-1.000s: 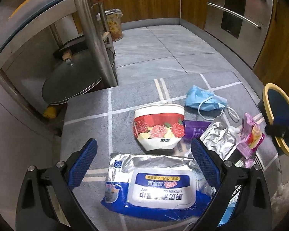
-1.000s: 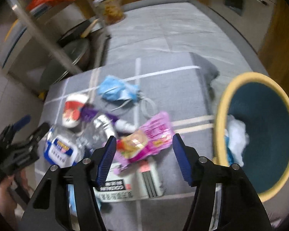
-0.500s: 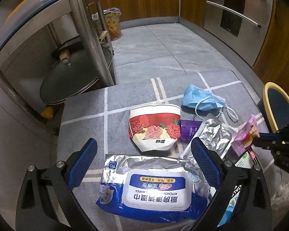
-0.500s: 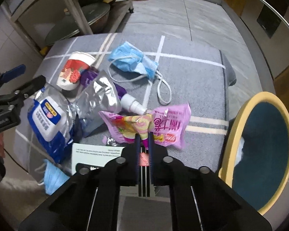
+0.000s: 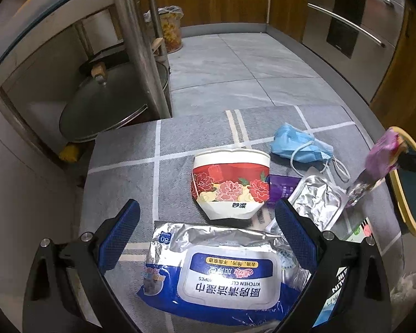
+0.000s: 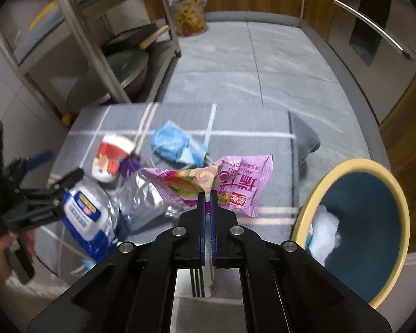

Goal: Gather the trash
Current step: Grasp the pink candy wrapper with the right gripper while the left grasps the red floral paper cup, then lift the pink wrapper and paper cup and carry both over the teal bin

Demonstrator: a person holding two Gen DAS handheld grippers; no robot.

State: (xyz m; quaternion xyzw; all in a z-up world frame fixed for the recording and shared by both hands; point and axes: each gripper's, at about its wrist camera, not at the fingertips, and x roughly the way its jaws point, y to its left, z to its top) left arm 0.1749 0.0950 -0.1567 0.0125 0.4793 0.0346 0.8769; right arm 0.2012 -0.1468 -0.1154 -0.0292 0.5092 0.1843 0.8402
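Pink and crinkled, the snack wrapper [image 6: 222, 183] we carry is printed with a swirl lolly and red lettering. Our right tool [image 6: 207, 197] is clamped tight on its creased middle, lifting it clear of the grey mat [image 6: 249, 122]. Its long axis runs from nine to three o'clock, corners fanning upward. At four o'clock stands the yellow-rimmed bin [image 6: 355, 222]. Our left tool [image 5: 208, 238] hangs spread wide over the wipes pack [image 5: 219, 274]; beyond, at twelve, lies the floral paper cup [image 5: 230, 183], and at one the blue mask [image 5: 296, 144].
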